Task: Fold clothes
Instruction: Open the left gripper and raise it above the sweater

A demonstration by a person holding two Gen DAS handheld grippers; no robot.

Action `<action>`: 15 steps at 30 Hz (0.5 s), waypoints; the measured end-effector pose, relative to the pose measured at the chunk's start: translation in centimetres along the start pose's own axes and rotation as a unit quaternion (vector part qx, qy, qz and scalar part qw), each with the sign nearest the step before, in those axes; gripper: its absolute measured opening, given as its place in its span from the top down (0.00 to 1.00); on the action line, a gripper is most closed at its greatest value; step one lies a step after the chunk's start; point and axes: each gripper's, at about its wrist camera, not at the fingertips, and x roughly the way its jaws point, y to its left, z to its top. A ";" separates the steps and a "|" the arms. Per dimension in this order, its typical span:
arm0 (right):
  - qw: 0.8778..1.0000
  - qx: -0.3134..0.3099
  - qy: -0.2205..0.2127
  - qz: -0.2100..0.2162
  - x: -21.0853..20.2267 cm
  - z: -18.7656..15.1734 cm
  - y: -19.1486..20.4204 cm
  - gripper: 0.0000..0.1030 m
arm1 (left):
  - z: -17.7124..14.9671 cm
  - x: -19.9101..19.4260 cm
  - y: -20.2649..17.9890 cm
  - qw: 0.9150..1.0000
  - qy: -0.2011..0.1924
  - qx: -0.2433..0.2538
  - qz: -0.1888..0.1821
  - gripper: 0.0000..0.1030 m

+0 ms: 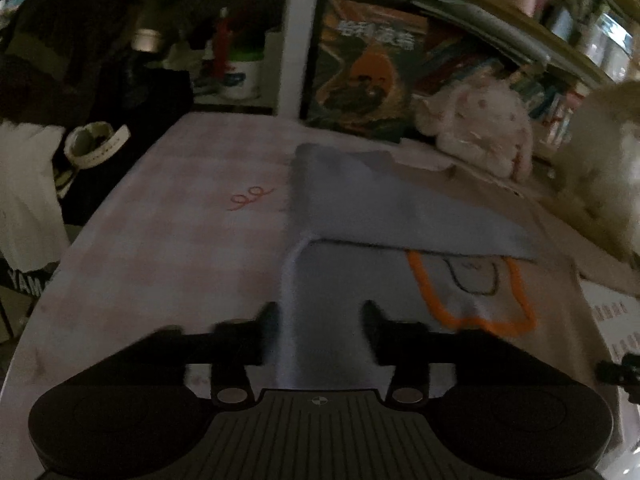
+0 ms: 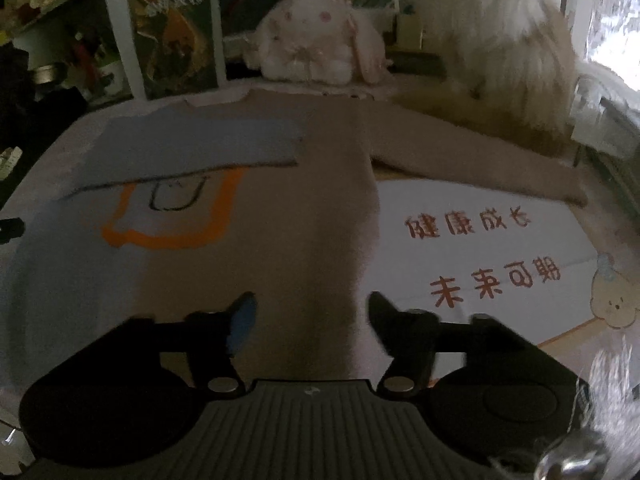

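Beige and pale blue cloth makes one sweater (image 2: 320,184), which lies flat on the surface (image 1: 168,216). Its blue sleeve (image 2: 192,148) is folded across the chest and covers the top of an orange outline (image 2: 176,236) printed there. The other sleeve (image 2: 472,160) is beige and stretches out to the right, toward a white sheet with red characters (image 2: 476,252).

The left gripper (image 1: 320,312) hangs over the blue side edge of the sweater. Its jaws stand apart, and they do not press the cloth that is seen between them. The right gripper (image 2: 312,308) hangs over the beige side edge near the white sheet. Its jaws also stand apart and grip nothing.

Behind the sweater a plush rabbit (image 2: 316,40) sits against a shelf, next to a poster (image 2: 176,36). A big fluffy toy (image 2: 504,40) sits to the right of the rabbit.
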 end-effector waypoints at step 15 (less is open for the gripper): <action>0.998 0.008 0.010 -0.064 -3.8 -3.1 0.2 0.13 | -4.2 -0.8 -4.5 0.997 0.012 0.071 -0.029 0.17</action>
